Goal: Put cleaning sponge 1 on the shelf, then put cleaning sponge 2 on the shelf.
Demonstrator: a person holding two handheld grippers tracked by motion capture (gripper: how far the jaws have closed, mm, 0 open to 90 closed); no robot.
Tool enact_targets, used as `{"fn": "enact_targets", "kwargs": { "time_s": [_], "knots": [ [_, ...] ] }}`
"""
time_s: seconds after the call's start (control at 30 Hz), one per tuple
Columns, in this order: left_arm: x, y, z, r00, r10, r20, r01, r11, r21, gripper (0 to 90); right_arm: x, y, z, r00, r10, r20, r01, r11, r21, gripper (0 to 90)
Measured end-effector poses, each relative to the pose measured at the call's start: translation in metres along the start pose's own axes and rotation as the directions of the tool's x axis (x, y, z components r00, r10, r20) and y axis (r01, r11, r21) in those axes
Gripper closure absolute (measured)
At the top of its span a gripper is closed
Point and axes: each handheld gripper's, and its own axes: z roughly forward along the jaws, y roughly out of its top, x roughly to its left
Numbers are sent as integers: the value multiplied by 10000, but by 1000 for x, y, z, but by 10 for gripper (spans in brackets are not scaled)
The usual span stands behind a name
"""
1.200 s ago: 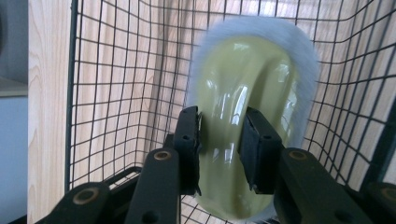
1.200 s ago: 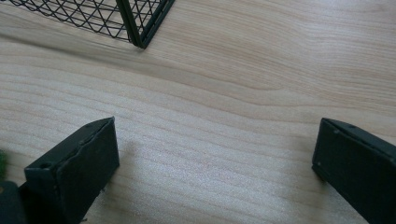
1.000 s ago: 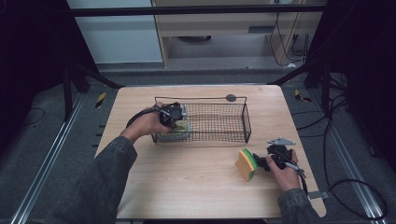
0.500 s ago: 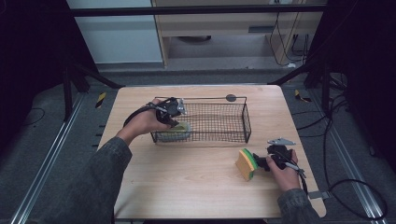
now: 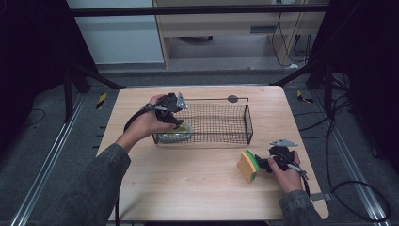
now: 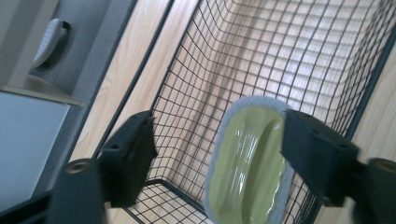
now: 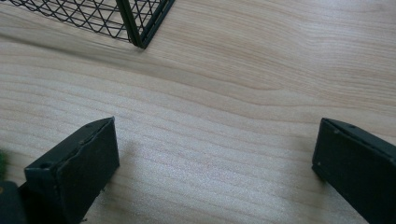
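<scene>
We take the wire basket (image 5: 221, 123) as our landmark. At its near-left corner, inside the mesh, lies a pale green scrub pad (image 6: 247, 163) with a grey fleecy backing, leaning against the basket's end wall. Our left gripper (image 5: 175, 113) hangs just above it, and its jaws have just been opening: in the left gripper view the pad shows between them, with one pad (image 6: 133, 154) well clear of it and no pressure on it that we can see, so we judge it let go. Off the basket's near-right corner, a yellow-and-green sponge (image 5: 248, 165) stands on edge on the table (image 5: 197, 188). The right gripper (image 5: 263, 162) rests just beside it with its jaws spread wide over bare wood, holding nothing. We expect the sponge to be light, soft and springy, with little risk of slipping or breaking. We would pinch it across its flat faces near the middle, gently, since a hard squeeze would only crush it and an edge grip would let it pivot.
</scene>
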Motion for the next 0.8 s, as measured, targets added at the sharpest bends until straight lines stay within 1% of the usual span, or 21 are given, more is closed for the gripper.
{"fn": "enact_targets", "kwargs": {
  "time_s": [0.03, 0.07, 0.1, 0.2, 0.23, 0.27, 0.3, 0.33, 0.37, 0.4, 0.43, 0.47, 0.5, 0.53, 0.6, 0.67, 0.7, 0.73, 0.77, 0.8],
  "knots": [
    [-2, 1, -2, 9999, -137, -96, 136, 9999, -74, 179, 0, 0, 0, 10000, 1, 0, -1, 10000, 0, 7],
    [-2, 1, -2, 9999, -137, -96, 136, 9999, -74, 165, 0, 0, 0, 10000, 1, 0, -1, 10000, 0, 7],
    [-3, 2, -3, 9996, -229, -149, 225, 9995, -223, 154, 0, 0, 0, 10000, -4, -1, 4, 10000, -1, 7],
    [-5, 2, -9, 9985, -531, -130, 523, 9973, -510, 136, 0, 0, 0, 10000, 4, -2, -4, 10000, 0, 7],
    [-6, 2, -13, 9969, -784, -47, 778, 9943, -723, 129, 0, 0, 0, 10000, -1, -2, 1, 10000, 1, 7],
    [-6, 2, -13, 9969, -784, -47, 778, 9943, -723, 121, 0, 0, 0, 10000, -1, -2, 1, 10000, 1, 7],
    [-8, 0, -18, 9946, -1038, -12, 1032, 9899, -972, 111, 0, 0, 0, 10000, 1, -3, -1, 10000, 2, 7],
    [-8, 0, -18, 9946, -1038, -12, 1032, 9899, -972, 103, 0, 0, 0, 10000, 1, -3, -1, 10000, 2, 7],
    [-11, -2, -23, 9916, -1287, -80, 1268, 9842, -1237, 91, 0, 0, 0, 10000, 7, -3, -7, 10000, 2, 7],
    [-11, -2, -23, 9916, -1287, -80, 1268, 9842, -1237, 83, 0, 0, 0, 10000, 18, -5, -18, 10000, -1, 7],
    [-15, -6, -29, 9868, -1622, -37, 1599, 9761, -1472, 72, 0, 0, 0, 10000, 6, -1, -6, 10000, -7, 7],
    [-15, -6, -29, 9868, -1622, -37, 1599, 9761, -1472, 60, 0, 0, 0, 10000, 6, -1, -6, 10000, -7, 7],
    [-22, -12, -35, 9826, -1852, -120, 1803, 9679, -1753, 47, -1, -1, -1, 10000, -13, -53, 13, 10000, 3, 10],
    [-22, -12, -35, 9826, -1852, -120, 1803, 9679, -1753, 43, -2, -1, -1, 9999, -30, -105, 30, 10000, -3, 11],
    [-29, -18, -42, 9795, -1992, -298, 1895, 9615, -1991, 42, -3, -1, -1, 9999, -48, -115, 48, 10000, -7, 15],
    [-38, -29, -51, 9692, -2419, -458, 2266, 9493, -2180, 36, -7, -1, -5, 10000, -33, -27, 33, 9999, 124, 54],
    [-41, -33, -53, 9653, -2558, -518, 2385, 9453, -2227, 36, -9, -1, -7, 10000, 33, 29, -34, 9998, 212, 74],
    [-44, -37, -55, 9615, -2690, -562, 2502, 9414, -2264, 37, -10, -1, -8, 10000, 6, 71, -7, 9998, 203, 89],
    [-48, -44, -59, 9550, -2889, -676, 2665, 9353, -2328, 37, -10, -2, -15, 9999, -68, 92, 68, 10000, 39, 115],
    [-55, -56, -61, 9410, -3313, -693, 3044, 9178, -2547, 37, -10, -3, -17, 9998, -126, 128, 126, 9999, -25, 131]
  ]
}}
